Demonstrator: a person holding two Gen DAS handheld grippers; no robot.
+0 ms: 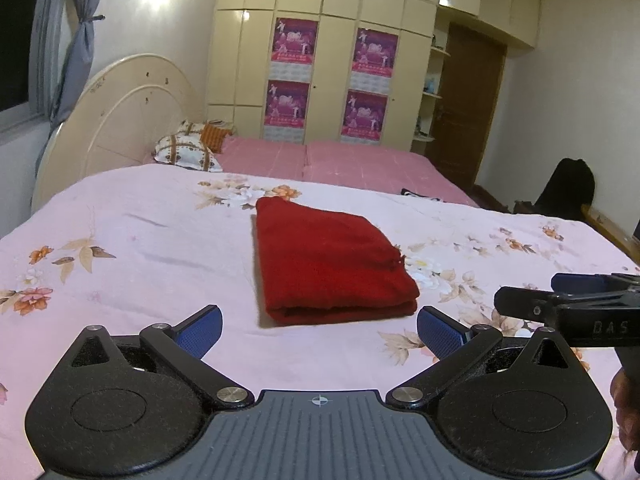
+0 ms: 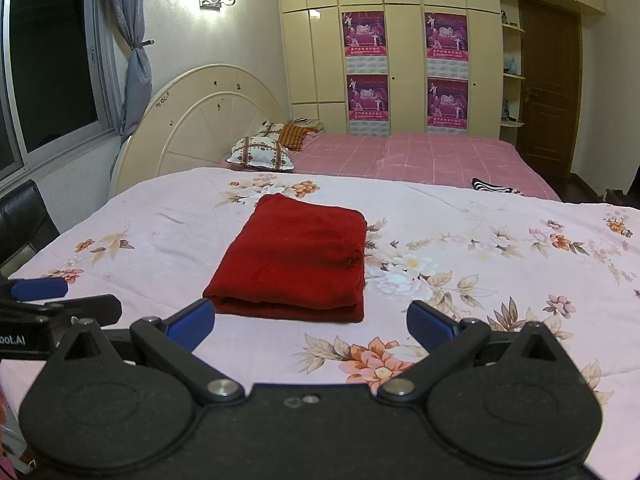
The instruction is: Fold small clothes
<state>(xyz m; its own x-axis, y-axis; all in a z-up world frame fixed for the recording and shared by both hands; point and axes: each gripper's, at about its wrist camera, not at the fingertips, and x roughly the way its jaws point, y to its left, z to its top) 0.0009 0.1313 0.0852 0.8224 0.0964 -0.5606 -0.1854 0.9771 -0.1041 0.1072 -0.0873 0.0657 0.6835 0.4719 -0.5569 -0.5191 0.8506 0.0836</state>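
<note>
A red cloth lies folded into a thick rectangle on the pink floral sheet, its layered fold facing me. My left gripper hovers open just in front of the cloth's near edge, nothing between its blue pads. My right gripper is open too, a little before the near edge, pads apart and empty. The right gripper also shows from the side at the right edge of the left wrist view. The left gripper's finger pokes into the right wrist view at lower left.
Behind the floral sheet lies a pink checked bed with patterned pillows against a cream headboard. A striped item sits at the sheet's far right. Cream wardrobes, a brown door and a black chair stand around.
</note>
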